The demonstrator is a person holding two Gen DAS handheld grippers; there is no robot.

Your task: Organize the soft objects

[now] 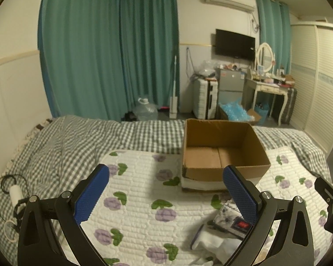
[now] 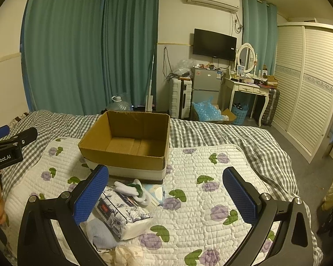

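Both claws are held wide apart and nothing is gripped: the left gripper [image 1: 166,176] and the right gripper [image 2: 165,178] are each seen with two blue pads spread above the bed, with only air between them.

A bed [image 2: 211,130] with a grey checked cover is seen across both views, and on it a white quilted mat [image 2: 202,199] with purple flowers is laid. An open cardboard box [image 2: 126,155] is placed upright on the far part of the mat; its inside is seen bare.

On the near side of the box, the soft objects are gathered in a loose pile on the mat. A tissue pack [image 2: 124,215] with a flower print is laid nearest to the left pad of the right gripper. Just beyond it, a white and green plush ring toy [image 2: 135,189] is found, close to the box wall. A pale blue cloth [image 2: 100,235] is touched by the near end of the tissue pack, and a cream crumpled cloth [image 2: 127,253] is seen at the lower edge.
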